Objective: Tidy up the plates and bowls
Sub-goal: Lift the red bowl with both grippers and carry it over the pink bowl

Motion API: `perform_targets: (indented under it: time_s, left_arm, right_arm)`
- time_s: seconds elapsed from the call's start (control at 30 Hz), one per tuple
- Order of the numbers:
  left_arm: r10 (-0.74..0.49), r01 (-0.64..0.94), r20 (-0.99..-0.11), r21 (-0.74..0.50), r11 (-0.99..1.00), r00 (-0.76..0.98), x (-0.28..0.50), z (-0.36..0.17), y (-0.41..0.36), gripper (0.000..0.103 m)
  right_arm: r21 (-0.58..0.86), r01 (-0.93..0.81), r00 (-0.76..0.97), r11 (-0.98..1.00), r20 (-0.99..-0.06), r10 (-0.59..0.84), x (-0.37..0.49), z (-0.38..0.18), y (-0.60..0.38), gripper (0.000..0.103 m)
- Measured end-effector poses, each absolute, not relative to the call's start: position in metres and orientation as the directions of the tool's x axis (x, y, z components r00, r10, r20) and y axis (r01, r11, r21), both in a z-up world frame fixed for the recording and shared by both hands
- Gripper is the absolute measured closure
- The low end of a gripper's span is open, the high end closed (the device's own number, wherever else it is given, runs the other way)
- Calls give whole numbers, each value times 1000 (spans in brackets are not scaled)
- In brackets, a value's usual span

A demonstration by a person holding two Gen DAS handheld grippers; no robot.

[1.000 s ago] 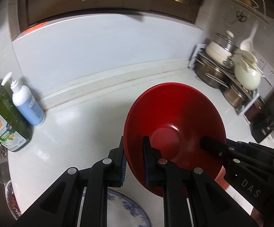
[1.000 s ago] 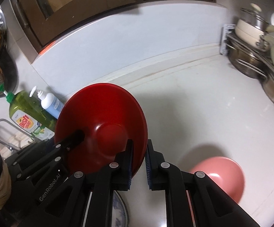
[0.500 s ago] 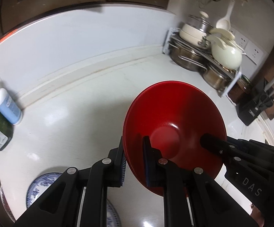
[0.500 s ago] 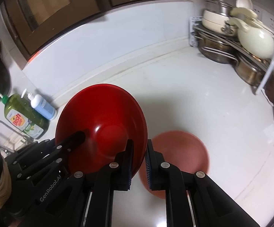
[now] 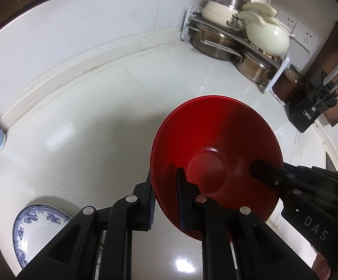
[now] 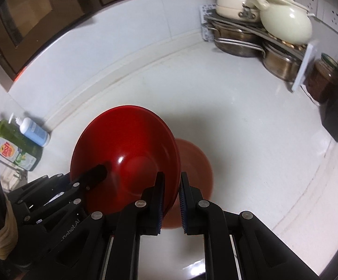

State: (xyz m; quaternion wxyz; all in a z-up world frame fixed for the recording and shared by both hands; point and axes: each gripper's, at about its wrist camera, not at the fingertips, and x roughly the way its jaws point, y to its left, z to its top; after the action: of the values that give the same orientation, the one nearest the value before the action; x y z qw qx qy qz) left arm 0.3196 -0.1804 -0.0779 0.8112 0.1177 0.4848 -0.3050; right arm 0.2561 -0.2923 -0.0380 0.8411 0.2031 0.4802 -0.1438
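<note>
Empty red bowl (image 5: 215,149) clamped at opposite rims by left gripper (image 5: 165,204) and right gripper (image 6: 170,199), above empty pink bowl (image 6: 195,163)

I log, far ahead-right of tongs: pot rack (image 5: 236,44) with steel pans, cream pot (image 5: 268,36). Knife block (image 5: 313,107) right. Soap pump bottle (image 6: 32,130), green dish-soap bottle (image 6: 14,150) left, touching. Brown jar (image 6: 321,81) beside rack.

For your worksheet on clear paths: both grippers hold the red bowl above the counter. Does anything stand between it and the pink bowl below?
Nothing visible does. The red bowl, clamped at opposite rims by the left gripper and right gripper, hangs partly over the pink bowl, with only open air and bare counter around.
</note>
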Motion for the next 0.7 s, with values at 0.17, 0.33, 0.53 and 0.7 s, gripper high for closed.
perform_targets:
  time_s: [0.17, 0.33, 0.53, 0.7]
  left_arm:
    - [-356, 611, -877, -95, 786, 321, 320, -91, -187, 87]
    - [-342, 616, -889, -89, 783, 306, 319, -102, -192, 87]
    - [-329, 618, -896, -80, 782, 300, 319, -108, -196, 87]
    - [-326, 618, -899, -82, 782, 292, 321, -110, -198, 85]
  right_arm:
    - [203, 449, 470, 870, -882, -37, 254, -51, -299, 90]
    - [194, 453, 444, 870, -896, -32, 256, -63, -304, 90]
    - [186, 451, 432, 873, -901, -32, 258, -70, -307, 90]
    - [187, 449, 424, 874, -906, -24, 258, -77, -309, 90]
